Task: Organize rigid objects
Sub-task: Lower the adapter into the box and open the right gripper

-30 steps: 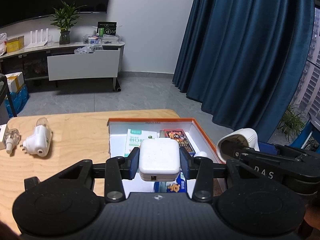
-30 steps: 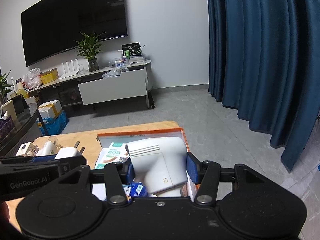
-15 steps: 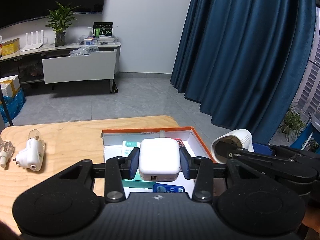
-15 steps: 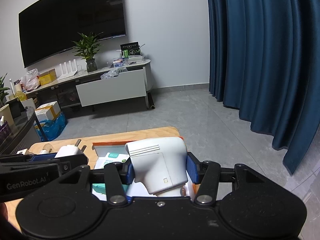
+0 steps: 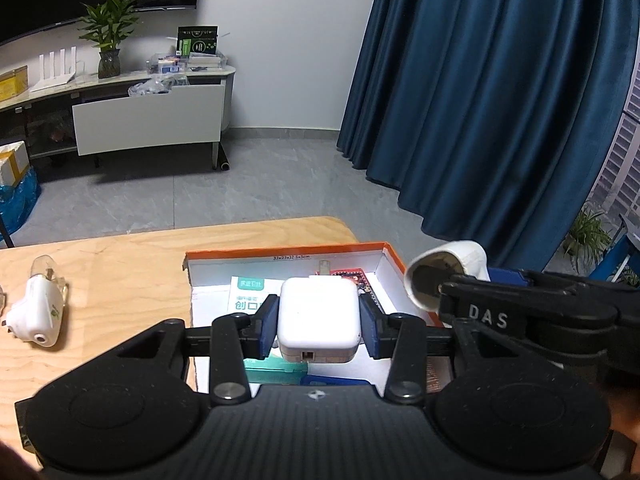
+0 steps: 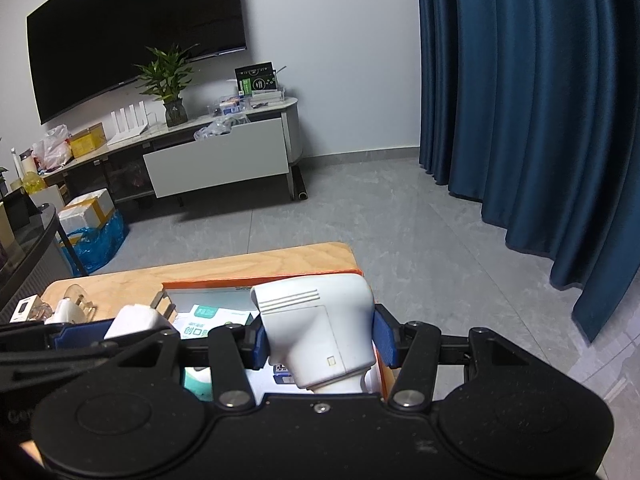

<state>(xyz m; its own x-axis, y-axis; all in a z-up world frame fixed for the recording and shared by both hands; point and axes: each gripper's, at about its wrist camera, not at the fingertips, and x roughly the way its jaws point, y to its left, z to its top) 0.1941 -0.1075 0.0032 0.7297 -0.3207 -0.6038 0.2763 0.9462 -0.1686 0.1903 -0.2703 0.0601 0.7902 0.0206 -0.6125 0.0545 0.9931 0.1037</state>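
Note:
My left gripper [image 5: 319, 326] is shut on a white square charger [image 5: 319, 320] and holds it above the orange-rimmed white box [image 5: 288, 249]. My right gripper [image 6: 320, 346] is shut on a white handheld device [image 6: 320, 328] with vent slits, held over the box's right side [image 6: 260, 278]. The device's open end [image 5: 444, 274] shows at the right in the left wrist view. The charger with its plug prongs [image 6: 138, 318] shows at the left in the right wrist view. A green-and-white packet [image 5: 246, 296] and a red printed packet [image 5: 354, 278] lie in the box.
The box rests on a wooden table [image 5: 120, 272]. A white plug-in device with a clear cap [image 5: 40, 306] lies on the table's left. Beyond the table are grey floor, a TV cabinet [image 6: 216, 160] and blue curtains [image 5: 480, 100].
Both grippers have drawn back and up with their objects; the box and the plug-in device look farther off and lower in view. Both grips are unchanged.

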